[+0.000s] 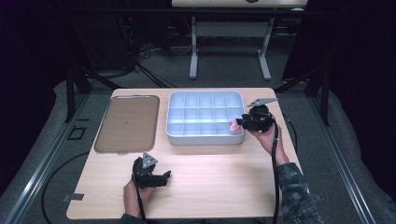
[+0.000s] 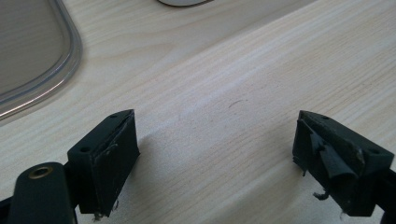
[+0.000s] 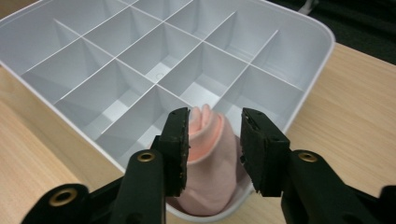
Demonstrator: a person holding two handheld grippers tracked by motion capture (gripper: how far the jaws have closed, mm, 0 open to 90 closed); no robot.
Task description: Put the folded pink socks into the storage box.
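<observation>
One pink sock [image 3: 212,163] is sitting in the tray's [image 1: 205,139] near-right corner cell between the right gripper's [image 3: 215,140] part-open jaws; lifting off may snag it. Left gripper [image 2: 215,158] is gaping, empty.

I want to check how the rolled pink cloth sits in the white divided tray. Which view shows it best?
The right gripper view: the rolled pink cloth stands close up in a corner compartment of the white divided tray, between the right claw jaws. The high view shows a small pink spot. The left gripper view adds nothing.
</observation>
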